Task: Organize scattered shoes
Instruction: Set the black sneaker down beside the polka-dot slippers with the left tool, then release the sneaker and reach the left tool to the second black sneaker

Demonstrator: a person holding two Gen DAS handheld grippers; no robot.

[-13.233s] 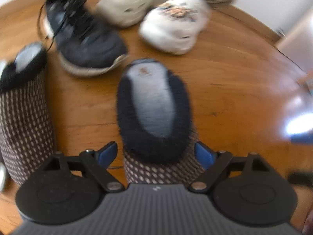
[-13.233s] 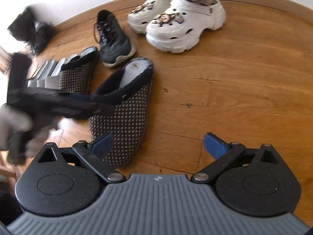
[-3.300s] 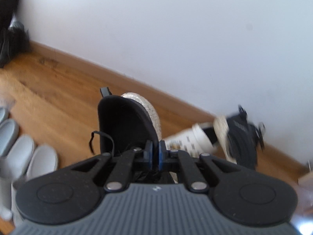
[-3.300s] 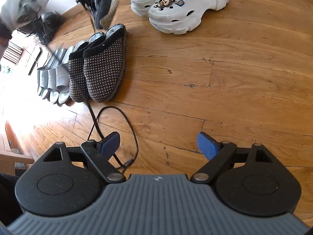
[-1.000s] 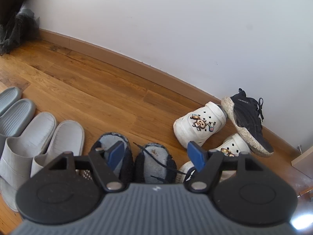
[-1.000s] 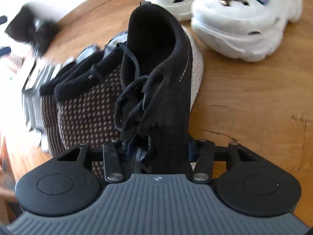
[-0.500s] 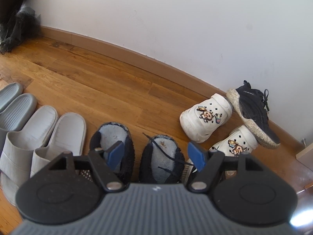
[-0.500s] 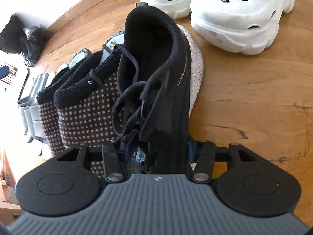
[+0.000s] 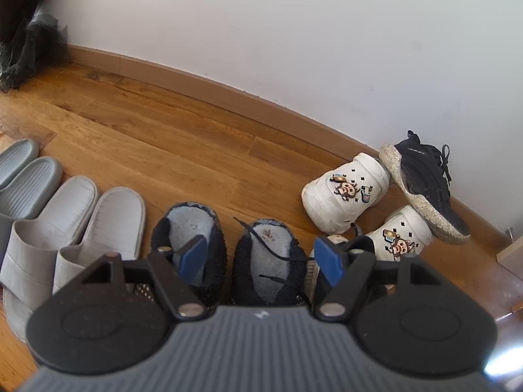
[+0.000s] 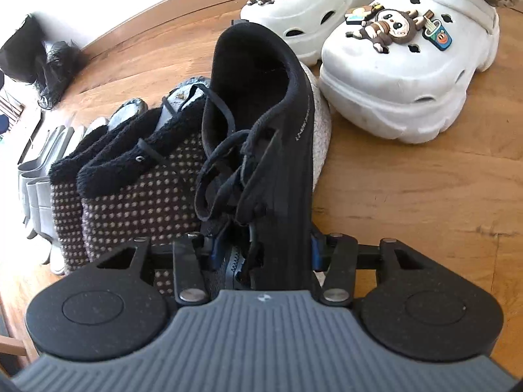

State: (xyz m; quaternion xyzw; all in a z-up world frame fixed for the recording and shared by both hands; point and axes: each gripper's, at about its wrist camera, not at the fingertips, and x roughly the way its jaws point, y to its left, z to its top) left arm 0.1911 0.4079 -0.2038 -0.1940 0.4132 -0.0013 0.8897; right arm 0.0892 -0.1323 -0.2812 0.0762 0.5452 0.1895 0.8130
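bare floor [image 9: 183,137] behind, clogs [image 10: 408,75] crowding right

Wood plank floor [image 9: 196,137] carried everything, running to a wooden baseboard [image 9: 202,78] under a white wall. Row directly ahead of left claw [image 9: 261,254]: two dotted fleece-lined slippers [image 9: 264,258], with grey slide sandals [image 9: 98,225] to their left. Ahead-right of that claw, two white clogs with charms [image 9: 346,189] lay near the baseboard; the second black sneaker [image 9: 425,183] leaned on them, not flat on the floor. At right claw [image 10: 261,248], a black sneaker [image 10: 281,150] sat beside the slippers, clogs just beyond. Dark bag [image 9: 23,19] far left corner.
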